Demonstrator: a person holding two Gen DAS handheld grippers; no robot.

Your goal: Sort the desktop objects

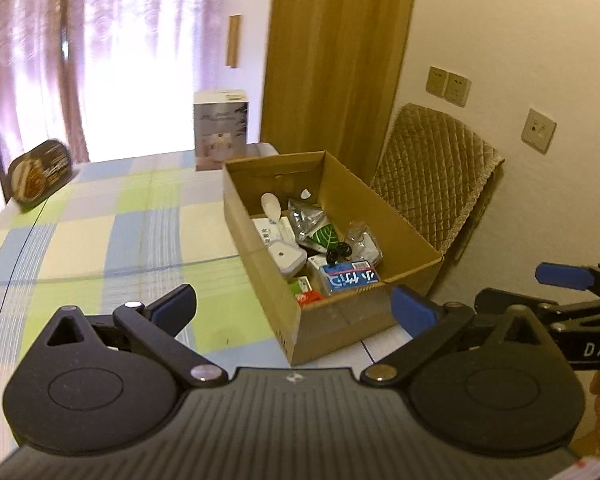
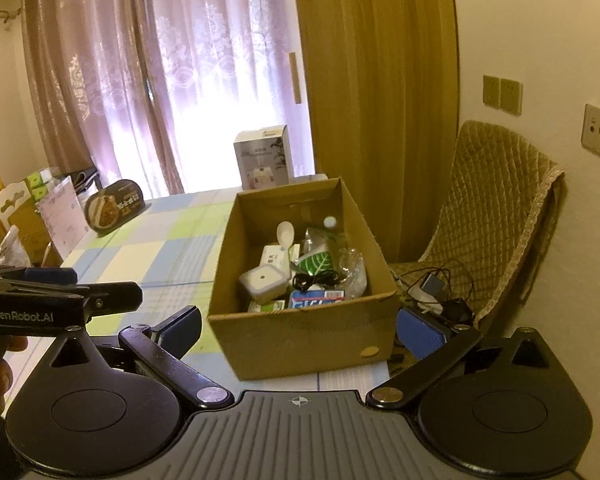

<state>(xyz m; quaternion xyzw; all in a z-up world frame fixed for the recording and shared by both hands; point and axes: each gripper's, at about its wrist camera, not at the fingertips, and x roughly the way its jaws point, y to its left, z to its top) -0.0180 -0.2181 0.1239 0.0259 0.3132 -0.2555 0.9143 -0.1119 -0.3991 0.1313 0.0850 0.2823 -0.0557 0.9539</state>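
Checked tablecloth [image 1: 100,240] over table, curtained window behind. Left gripper [image 1: 294,308]: spread wide, empty, raised short of box. Right gripper [image 2: 300,330]: likewise spread, empty. Cardboard box [image 2: 300,340] at table's right edge beside padded chair [image 2: 496,208]; holds white spoon [image 2: 286,234], blue packet [image 1: 350,278], foil pouch [image 1: 312,220]. Contents probably light; pouch soft, likely slippery. Best taken by packet's stiff edges, spoon by handle.

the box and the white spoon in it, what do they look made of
The box: corrugated cardboard, matte brown, with creased flaps and raw cut edges. The white spoon: probably plastic or melamine, smooth with a slight sheen; ceramic cannot be ruled out from these views.
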